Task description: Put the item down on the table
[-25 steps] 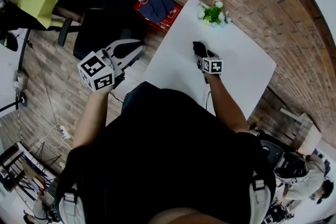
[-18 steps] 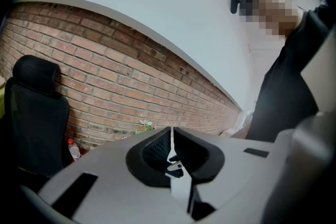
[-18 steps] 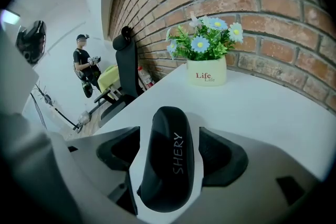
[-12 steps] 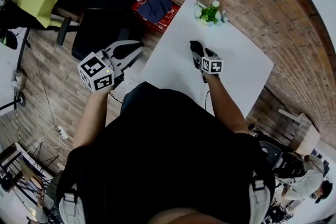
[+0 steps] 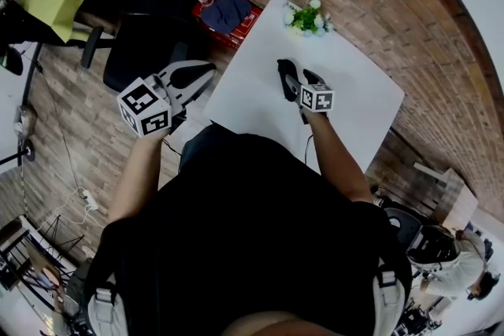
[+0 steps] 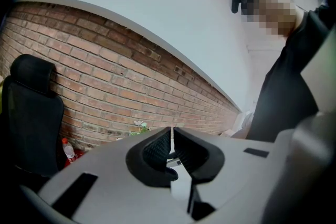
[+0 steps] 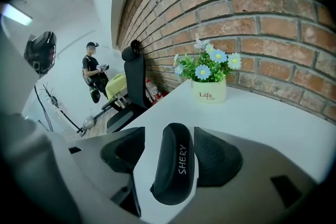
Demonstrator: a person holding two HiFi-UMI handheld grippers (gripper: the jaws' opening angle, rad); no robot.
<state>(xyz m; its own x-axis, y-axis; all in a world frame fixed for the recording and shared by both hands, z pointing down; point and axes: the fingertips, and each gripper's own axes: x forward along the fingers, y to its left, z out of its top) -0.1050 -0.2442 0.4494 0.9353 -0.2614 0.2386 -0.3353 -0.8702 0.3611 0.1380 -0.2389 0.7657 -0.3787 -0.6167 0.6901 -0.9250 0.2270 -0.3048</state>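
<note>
Your right gripper (image 7: pixel 168 145) now has its jaws spread, where a moment ago the head view showed one dark mass at its tip. The black case (image 7: pixel 177 168) lies between them with a sliver of desk (image 7: pixel 273 123) showing beside it, so it looks set down and released. The task seems nearly done; draw straight back. Your left gripper (image 6: pixel 171 147) stays clenched and empty, off the desk's edge.

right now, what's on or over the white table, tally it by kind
black case: 1, between the jaws of the open right gripper
flower pot: 1
gripper: 1, the right one
total: 3
</note>
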